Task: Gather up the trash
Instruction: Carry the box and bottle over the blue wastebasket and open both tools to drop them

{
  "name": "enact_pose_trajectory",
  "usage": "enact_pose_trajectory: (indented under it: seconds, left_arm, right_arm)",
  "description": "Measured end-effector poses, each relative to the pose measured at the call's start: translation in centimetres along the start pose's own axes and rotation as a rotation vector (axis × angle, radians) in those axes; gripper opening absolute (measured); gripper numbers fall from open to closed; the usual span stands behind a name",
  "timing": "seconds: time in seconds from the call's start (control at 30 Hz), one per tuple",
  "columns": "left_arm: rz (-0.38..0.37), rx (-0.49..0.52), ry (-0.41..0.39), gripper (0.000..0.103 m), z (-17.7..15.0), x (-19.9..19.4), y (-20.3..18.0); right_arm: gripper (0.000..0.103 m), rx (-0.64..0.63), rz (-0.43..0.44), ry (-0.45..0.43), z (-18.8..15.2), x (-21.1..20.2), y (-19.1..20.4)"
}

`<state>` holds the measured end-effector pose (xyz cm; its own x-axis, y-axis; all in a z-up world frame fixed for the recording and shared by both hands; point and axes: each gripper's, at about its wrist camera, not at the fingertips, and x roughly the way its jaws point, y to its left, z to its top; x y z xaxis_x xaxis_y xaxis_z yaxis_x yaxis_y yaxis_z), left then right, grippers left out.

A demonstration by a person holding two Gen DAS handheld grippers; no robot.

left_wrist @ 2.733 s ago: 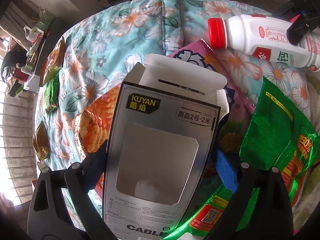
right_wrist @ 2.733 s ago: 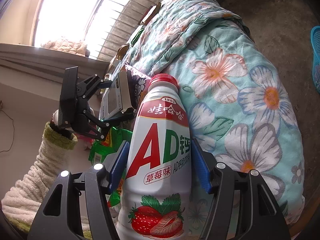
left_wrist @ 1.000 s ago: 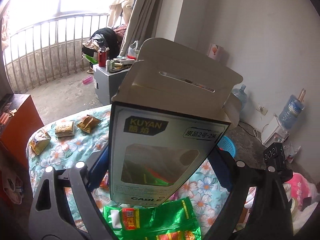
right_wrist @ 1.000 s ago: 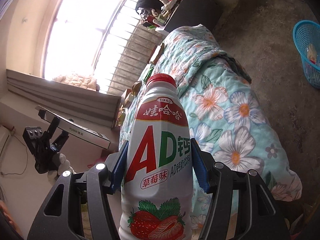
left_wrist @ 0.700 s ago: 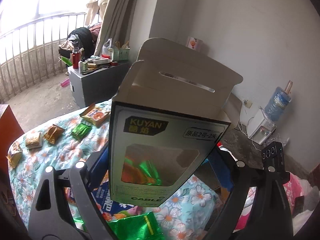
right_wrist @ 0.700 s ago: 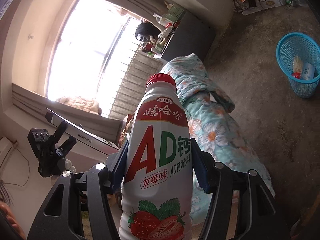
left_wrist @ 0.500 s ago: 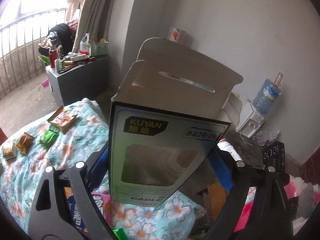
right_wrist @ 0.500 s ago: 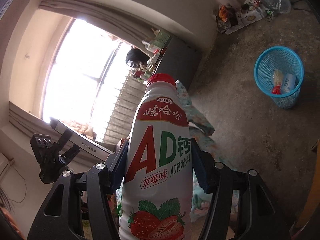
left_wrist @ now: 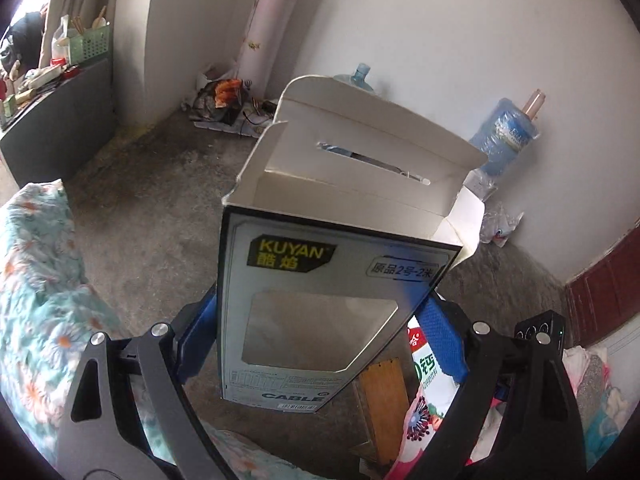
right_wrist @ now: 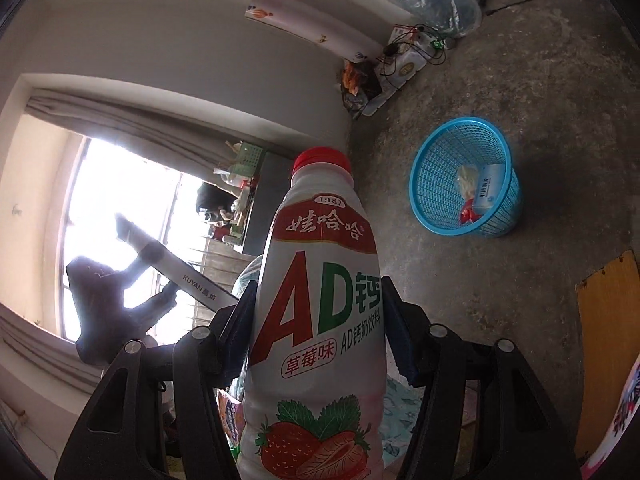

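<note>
My left gripper (left_wrist: 320, 332) is shut on an empty grey cable box (left_wrist: 320, 300) with its white top flap open, held up over the concrete floor. My right gripper (right_wrist: 318, 320) is shut on a white milk-drink bottle (right_wrist: 320, 320) with a red cap and a strawberry label, held upright. In the right wrist view a blue mesh trash basket (right_wrist: 466, 178) stands on the floor ahead to the right, with a few pieces of trash inside. At the left of that view the left gripper (right_wrist: 160, 300) shows dark against the window, with the box (right_wrist: 176, 268) seen edge-on. Part of the bottle (left_wrist: 428, 384) shows low right in the left wrist view.
A flowered bedcover (left_wrist: 36, 300) fills the left edge. Blue water jugs (left_wrist: 506, 136), a rolled sheet (left_wrist: 272, 24) and a heap of cables and bags (left_wrist: 228, 104) stand along the far wall. A wooden board (right_wrist: 608, 344) lies on the floor. A grey cabinet (left_wrist: 56, 120) stands by the window.
Both grippers have swung away from the bed toward the room's floor and corner, still holding the box and the bottle. The blue basket has come closer and nearer the middle of the right wrist view.
</note>
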<state>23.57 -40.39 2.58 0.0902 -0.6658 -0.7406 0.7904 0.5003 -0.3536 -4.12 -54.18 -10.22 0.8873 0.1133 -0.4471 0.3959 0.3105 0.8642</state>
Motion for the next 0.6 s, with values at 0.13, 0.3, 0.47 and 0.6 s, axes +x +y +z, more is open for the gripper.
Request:
enact_pose_trajectory:
  seconds: [0.13, 0.3, 0.47, 0.6]
  left_arm:
    - [-0.004, -0.022, 0.062, 0.085, 1.9, 6.8, 0.3]
    - [0.024, -0.030, 0.116, 0.086, 4.1, 14.5, 0.5]
    - [0.058, -0.118, 0.214, 0.086, 5.7, 22.5, 1.2]
    - [0.068, -0.198, 0.245, 0.086, 5.7, 26.2, 2.3]
  right_arm:
    - [0.058, 0.052, -0.025, 0.008, 0.8, 1.0, -2.6]
    - [0.058, 0.102, -0.055, 0.016, 1.3, 1.7, -5.4]
    - [0.058, 0.140, -0.067, 0.003, 2.1, 2.4, -7.3]
    - [0.058, 0.156, -0.080, -0.032, 4.5, 4.6, -8.5]
